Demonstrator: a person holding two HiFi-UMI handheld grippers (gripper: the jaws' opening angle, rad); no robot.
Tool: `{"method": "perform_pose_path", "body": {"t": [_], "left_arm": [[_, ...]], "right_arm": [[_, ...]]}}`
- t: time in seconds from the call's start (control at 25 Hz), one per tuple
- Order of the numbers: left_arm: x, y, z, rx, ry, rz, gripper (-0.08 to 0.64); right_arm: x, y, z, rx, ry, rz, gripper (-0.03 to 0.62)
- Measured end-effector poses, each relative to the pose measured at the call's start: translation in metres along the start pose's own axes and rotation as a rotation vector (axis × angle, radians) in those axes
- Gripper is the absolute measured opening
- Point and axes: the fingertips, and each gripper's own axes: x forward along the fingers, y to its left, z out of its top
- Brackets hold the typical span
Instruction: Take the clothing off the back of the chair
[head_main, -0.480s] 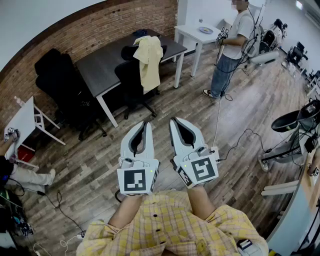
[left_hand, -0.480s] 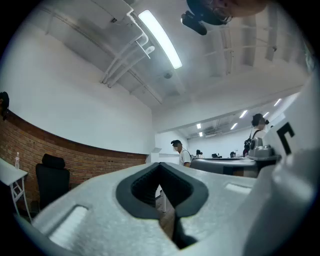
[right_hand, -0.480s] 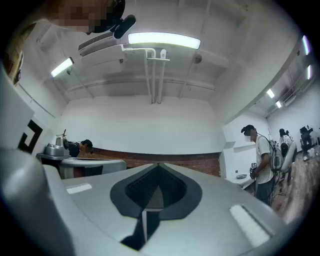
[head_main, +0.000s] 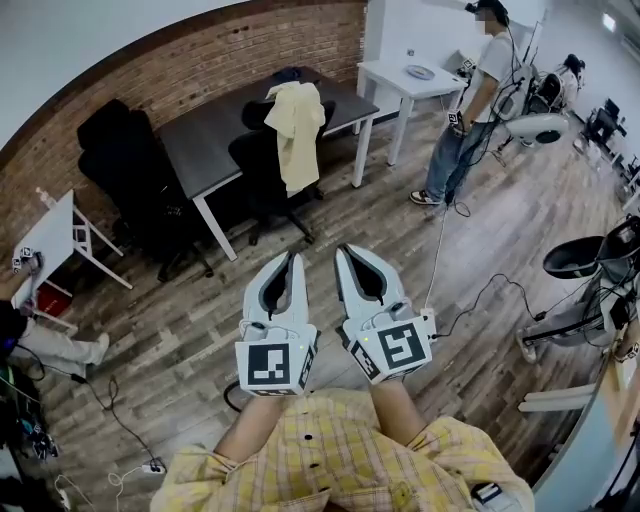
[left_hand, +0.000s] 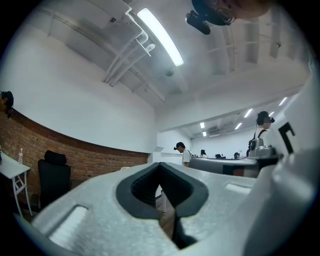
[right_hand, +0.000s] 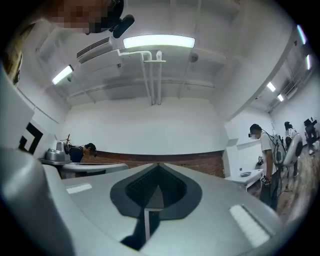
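A pale yellow garment (head_main: 294, 130) hangs over the back of a black office chair (head_main: 262, 165) pushed up to the dark desk (head_main: 215, 135), far ahead in the head view. My left gripper (head_main: 297, 257) and right gripper (head_main: 343, 250) are held side by side in front of me, well short of the chair. Both have their jaws shut with nothing between them. In the left gripper view the left gripper (left_hand: 160, 165) shows closed jaws against the brick wall. Likewise, the right gripper (right_hand: 159, 165) has its tips together in the right gripper view.
Black chairs (head_main: 130, 175) stand left of the desk by the brick wall. A white table (head_main: 405, 80) is behind it, with a person (head_main: 470, 110) standing beside it. A small white table (head_main: 50, 245) is at left; cables (head_main: 470, 295) run over the wooden floor at right.
The view has shifted slightly, and the chair with the garment sits a little lower in the frame. Both grippers stay shut and side by side. The standing person has moved right.
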Motion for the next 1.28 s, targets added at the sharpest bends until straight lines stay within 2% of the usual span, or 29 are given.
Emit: {"method": "perform_pose_path", "body": {"t": [0.24,0.6,0.88,1.28], "left_arm": [[-0.001,-0.023,-0.022,0.008,0.037,0.035,0.0],[0.029,-0.012,-0.045,-0.014,0.058,0.062,0.0],[0.084,0.023,-0.059,-0.038,0.046,0.058,-0.001],[0.184,0.081,-0.052,-0.031,0.025,0.012,-0.002]], "right_arm": [[-0.013,-0.02,-0.007,0.023,-0.012,0.02,0.002],[0.009,-0.039,-0.032,0.056,0.019,0.032,0.002],[0.066,-0.06,-0.049,0.008,0.069,0.031,0.002],[0.174,-0.098,-0.052,0.006,0.059,0.006,0.003]]}}
